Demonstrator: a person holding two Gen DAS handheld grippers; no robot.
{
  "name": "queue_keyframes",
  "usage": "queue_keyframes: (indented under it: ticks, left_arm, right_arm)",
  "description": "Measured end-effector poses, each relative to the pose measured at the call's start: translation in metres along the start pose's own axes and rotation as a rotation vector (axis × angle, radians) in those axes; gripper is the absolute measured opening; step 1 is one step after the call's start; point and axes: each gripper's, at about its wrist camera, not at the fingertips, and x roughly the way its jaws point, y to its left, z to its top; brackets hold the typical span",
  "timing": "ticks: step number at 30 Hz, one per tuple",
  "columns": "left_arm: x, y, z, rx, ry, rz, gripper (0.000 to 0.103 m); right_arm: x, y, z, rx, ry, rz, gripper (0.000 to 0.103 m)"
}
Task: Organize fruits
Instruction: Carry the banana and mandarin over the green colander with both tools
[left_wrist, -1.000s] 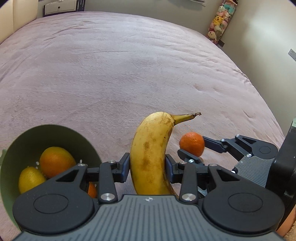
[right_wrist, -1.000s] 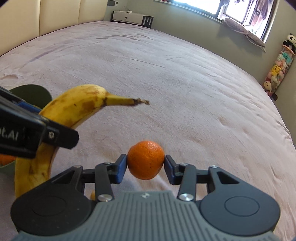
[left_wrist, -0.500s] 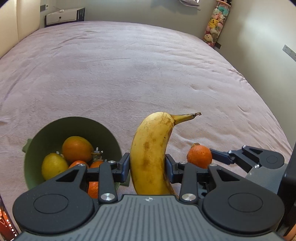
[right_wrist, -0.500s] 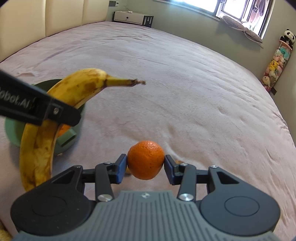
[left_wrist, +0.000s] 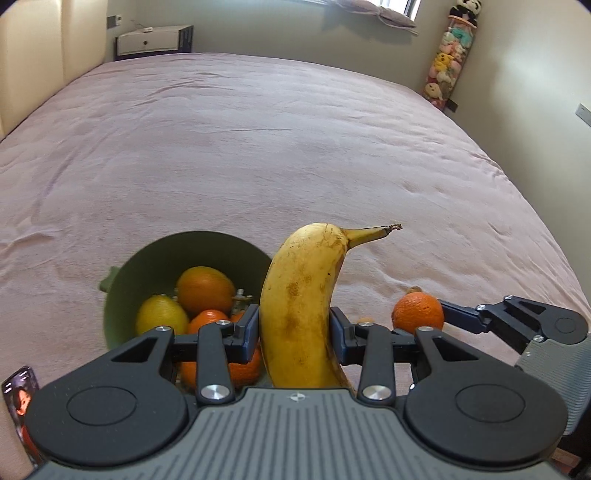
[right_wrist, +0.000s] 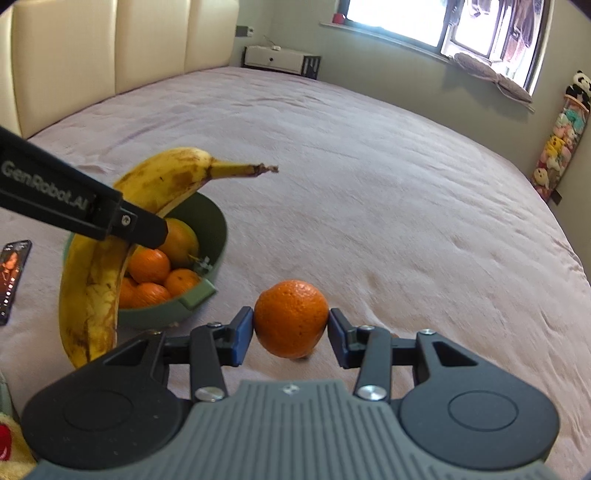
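Observation:
My left gripper (left_wrist: 294, 332) is shut on a spotted yellow banana (left_wrist: 301, 295), held upright with its stem pointing right, above the bed. My right gripper (right_wrist: 291, 332) is shut on a small orange (right_wrist: 290, 318), also lifted off the cover. A green bowl (left_wrist: 155, 266) sits on the bed just left of the banana, holding a lemon (left_wrist: 161, 317) and several oranges (left_wrist: 205, 288). In the right wrist view the banana (right_wrist: 96, 280) hangs in front of the bowl (right_wrist: 207, 225), and the orange (left_wrist: 418, 312) shows at the right of the left wrist view.
The pink bed cover (left_wrist: 258, 147) stretches far ahead. A phone (right_wrist: 13, 273) lies on the bed left of the bowl. A padded headboard (right_wrist: 110, 48), a white cabinet (right_wrist: 280, 59) and hanging plush toys (right_wrist: 561, 140) line the room's edges.
Both grippers have pulled back and risen with their fruit. The bowl has come further into both views, and the phone has come into view at the left.

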Motion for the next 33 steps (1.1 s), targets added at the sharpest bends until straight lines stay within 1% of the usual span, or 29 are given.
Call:
queue_keyframes:
  ticks: [3, 7, 11, 15, 19, 21, 24, 26, 28, 33]
  left_arm:
    - [-0.002, 0.011, 0.001, -0.009, -0.002, 0.022, 0.044]
    - [-0.006, 0.025, 0.005, -0.024, -0.012, 0.043, 0.044]
    - [-0.011, 0.046, 0.009, -0.06, -0.035, 0.071, 0.044]
    - [-0.014, 0.071, 0.012, -0.123, -0.055, 0.104, 0.044]
    - [-0.009, 0.089, 0.015, -0.172, -0.034, 0.136, 0.044]
    - [-0.005, 0.096, 0.014, -0.189, -0.021, 0.129, 0.044]
    - [-0.001, 0.101, 0.013, -0.187, 0.005, 0.097, 0.044]
    - [0.003, 0.104, 0.012, -0.181, 0.055, 0.072, 0.044]
    - [0.008, 0.11, 0.01, -0.204, 0.1, 0.044, 0.044]
    - [0.015, 0.108, 0.007, -0.212, 0.146, -0.02, 0.044]
  right_arm:
    - [-0.003, 0.007, 0.006, -0.014, -0.027, 0.019, 0.042]
    - [-0.008, 0.015, 0.018, -0.011, -0.071, 0.069, 0.042]
    - [-0.008, 0.023, 0.032, -0.023, -0.106, 0.114, 0.042]
    - [-0.003, 0.028, 0.044, -0.031, -0.112, 0.157, 0.042]
    - [0.006, 0.033, 0.055, -0.047, -0.109, 0.191, 0.042]
    - [0.012, 0.034, 0.057, -0.058, -0.107, 0.194, 0.042]
    - [0.02, 0.036, 0.059, -0.049, -0.096, 0.211, 0.042]
    - [0.025, 0.035, 0.058, -0.044, -0.088, 0.218, 0.042]
    - [0.029, 0.033, 0.055, -0.04, -0.078, 0.226, 0.042]
    - [0.042, 0.029, 0.052, -0.005, -0.054, 0.239, 0.042]
